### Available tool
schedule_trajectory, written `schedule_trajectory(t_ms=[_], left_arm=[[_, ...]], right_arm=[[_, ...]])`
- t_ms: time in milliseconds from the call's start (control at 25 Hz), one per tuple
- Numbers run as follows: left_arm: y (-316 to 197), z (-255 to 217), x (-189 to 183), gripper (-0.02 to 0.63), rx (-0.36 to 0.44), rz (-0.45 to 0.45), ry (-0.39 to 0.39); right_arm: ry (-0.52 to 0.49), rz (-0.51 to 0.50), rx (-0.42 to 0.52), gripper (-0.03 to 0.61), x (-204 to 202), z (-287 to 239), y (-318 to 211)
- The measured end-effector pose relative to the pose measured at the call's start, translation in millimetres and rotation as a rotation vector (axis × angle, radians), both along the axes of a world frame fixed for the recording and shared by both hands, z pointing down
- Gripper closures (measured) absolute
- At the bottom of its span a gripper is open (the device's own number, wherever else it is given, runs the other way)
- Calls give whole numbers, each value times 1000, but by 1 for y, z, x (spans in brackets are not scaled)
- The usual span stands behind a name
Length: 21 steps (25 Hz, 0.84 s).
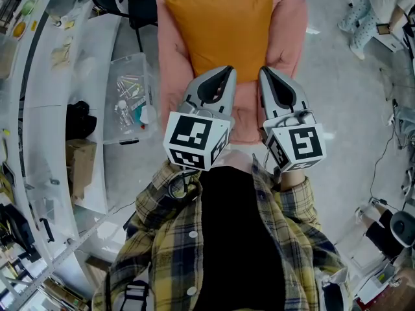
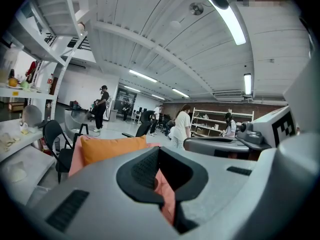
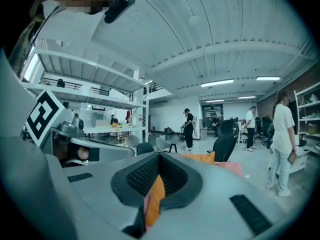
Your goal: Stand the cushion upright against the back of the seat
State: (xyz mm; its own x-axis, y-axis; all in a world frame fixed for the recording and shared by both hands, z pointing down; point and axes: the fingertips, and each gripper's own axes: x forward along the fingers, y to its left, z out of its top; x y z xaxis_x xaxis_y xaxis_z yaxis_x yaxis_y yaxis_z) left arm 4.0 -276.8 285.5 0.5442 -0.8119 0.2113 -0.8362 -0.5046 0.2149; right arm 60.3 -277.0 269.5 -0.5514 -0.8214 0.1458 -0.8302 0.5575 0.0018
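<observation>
Orange cushion [image 1: 220,31] is seen standing on the pink seat [image 1: 293,37], with its face laid back against the seat's backrest. The task is therefore judged to be all but finished.

At the far left a white bench [image 1: 39,135] is crowded with small items. A clear plastic box [image 1: 130,96] of small parts is set just beside it, well apart from the work. A black chair [image 1: 139,8] is partly hidden behind the seat's left edge.

The left gripper [image 1: 225,75] is held nearly level at the cushion's lower edge. Its fingers [image 2: 141,168] are clenched together, and a thin strip of pink is seen in the slit between them. Whether any fabric is pinched there cannot be settled.

The right gripper [image 1: 266,75] is held just beside the left one at the same edge. Its fingers [image 3: 144,176] are likewise clenched, and a sliver of orange and pink is seen in their slit. The pair is judged to be placed low and side by side so that the cushion's base can be pressed back and stopped from sliding forward on the seat.

Counted in the head view are one cushion, one seat, two grippers, one clear box and one black chair.
</observation>
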Motion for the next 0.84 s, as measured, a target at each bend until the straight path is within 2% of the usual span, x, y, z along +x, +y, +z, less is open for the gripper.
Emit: schedule_trajectory(t_ms=[840], left_arm=[[2,0,4,609,1,23,0]], right_arm=[[0,-19,1,561,-8,2,4]])
